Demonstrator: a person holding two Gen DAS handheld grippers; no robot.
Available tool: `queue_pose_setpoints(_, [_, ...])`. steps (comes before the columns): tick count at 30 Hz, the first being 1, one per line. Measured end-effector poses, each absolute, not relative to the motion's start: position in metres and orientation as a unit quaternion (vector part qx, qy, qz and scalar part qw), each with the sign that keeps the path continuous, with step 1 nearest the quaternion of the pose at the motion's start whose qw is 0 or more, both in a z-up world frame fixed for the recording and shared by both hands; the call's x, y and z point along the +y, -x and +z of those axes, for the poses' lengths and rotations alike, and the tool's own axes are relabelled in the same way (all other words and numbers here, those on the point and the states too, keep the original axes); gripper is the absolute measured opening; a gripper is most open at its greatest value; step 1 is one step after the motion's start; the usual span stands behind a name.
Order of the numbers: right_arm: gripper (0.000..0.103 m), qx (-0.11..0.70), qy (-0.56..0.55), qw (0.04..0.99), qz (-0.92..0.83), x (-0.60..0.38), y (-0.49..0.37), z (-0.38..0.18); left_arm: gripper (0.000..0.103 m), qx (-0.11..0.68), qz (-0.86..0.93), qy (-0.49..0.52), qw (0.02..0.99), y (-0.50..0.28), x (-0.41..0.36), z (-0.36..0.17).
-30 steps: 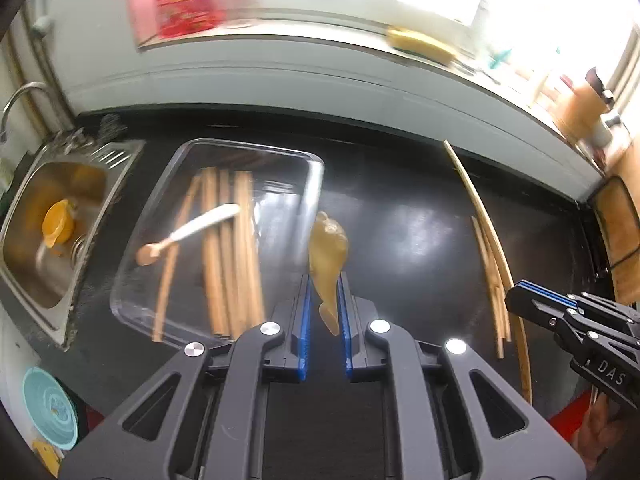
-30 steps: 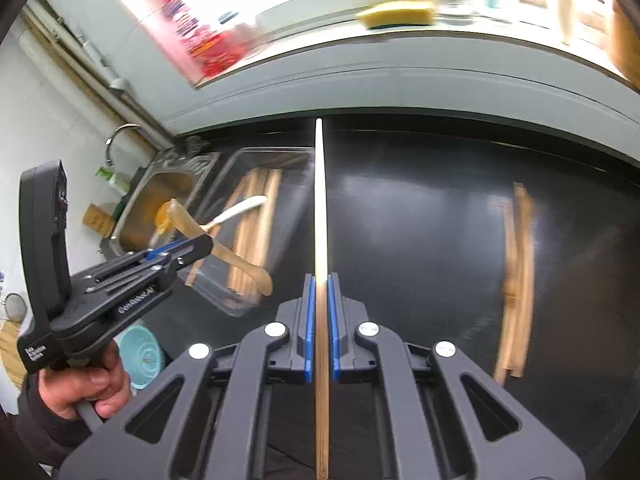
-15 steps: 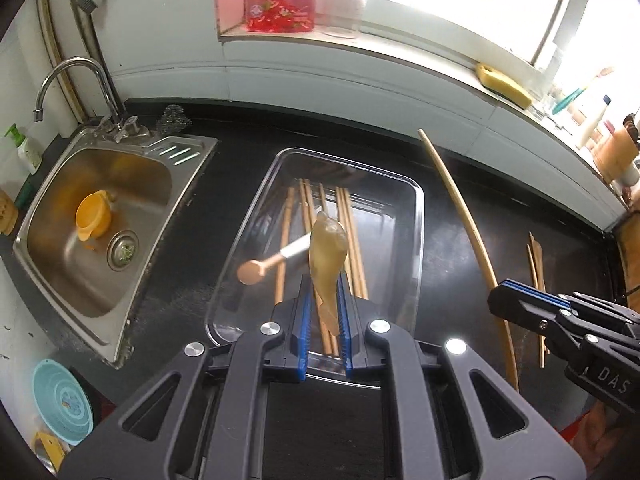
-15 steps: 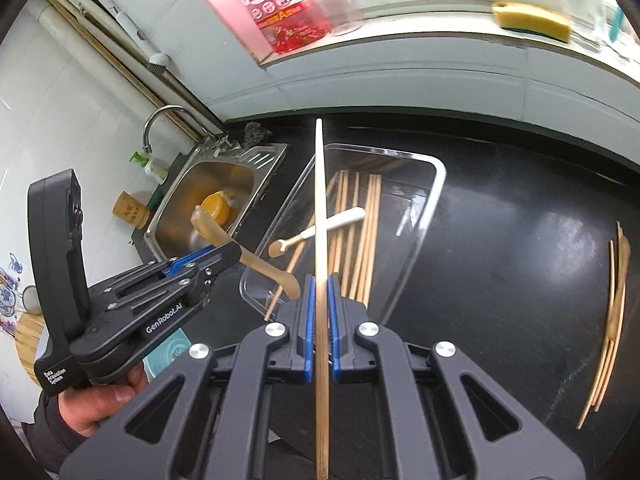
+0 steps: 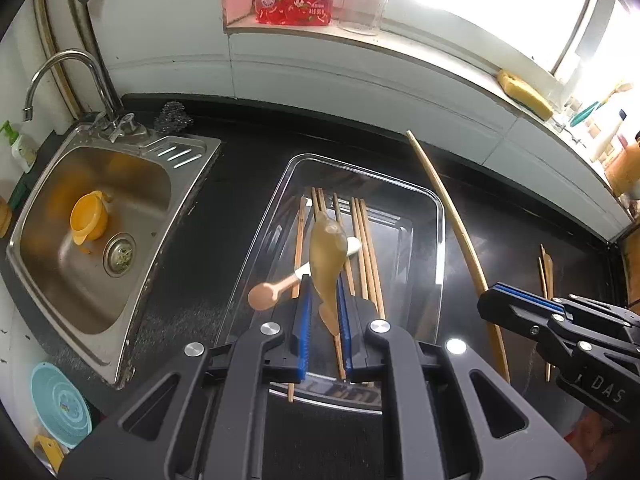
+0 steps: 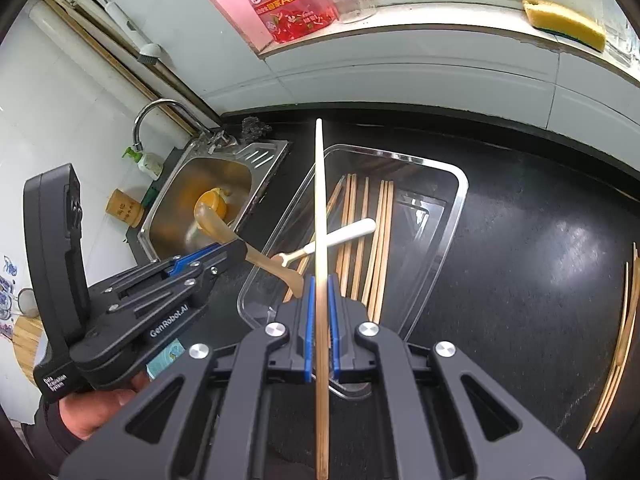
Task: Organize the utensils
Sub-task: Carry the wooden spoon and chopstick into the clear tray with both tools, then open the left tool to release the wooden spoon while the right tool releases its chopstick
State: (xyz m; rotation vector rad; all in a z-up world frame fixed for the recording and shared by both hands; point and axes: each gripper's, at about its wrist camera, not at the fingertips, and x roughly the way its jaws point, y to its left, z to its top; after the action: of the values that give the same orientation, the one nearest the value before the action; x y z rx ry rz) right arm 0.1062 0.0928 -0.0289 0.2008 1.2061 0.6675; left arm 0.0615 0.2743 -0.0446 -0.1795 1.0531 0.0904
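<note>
The left gripper [image 5: 322, 316] was closed on a tan spoon [image 5: 327, 256], its blue pads pinching the handle with the bowl standing out past the fingertips. Just beyond and below those fingers lay the clear tray [image 5: 438, 240], and the spoon hung over its near half. In the tray, chopsticks [image 5: 366, 248] lay side by side lengthwise, and a white-handled spoon [image 5: 280, 286] lay across them, its round brown bowl poking over the tray's left wall, just left of the left fingers.

The right gripper [image 6: 320, 320] was clamped tight on one long chopstick [image 6: 319, 208], which ran straight out between the pads and far past the fingertips, its far end reaching over the tray's back left corner. From the left wrist view that stick slanted up to the right of the tray, with the right gripper low at the right edge. From the right wrist view the tray [image 6: 460, 200] sat directly ahead of the fingers, and the left gripper came in from the left, held in a person's hand [image 6: 96, 404], the tan spoon crossing the tray's near left corner.

Well to the right of both grippers, a loose bundle [image 6: 624, 340] of chopsticks lay on the black counter [image 6: 520, 260]. Left of the tray was the steel sink [image 5: 96, 220] with an orange cup [image 5: 88, 222] in it.
</note>
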Motion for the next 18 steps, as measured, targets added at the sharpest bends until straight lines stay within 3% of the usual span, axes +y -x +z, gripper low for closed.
queue_pose_setpoints(18, [0.007,0.609,-0.102,0.735,0.279,0.121,-0.149,-0.086,0.012,0.54,0.039,0.072,0.838,-0.118,0.278,-0.092])
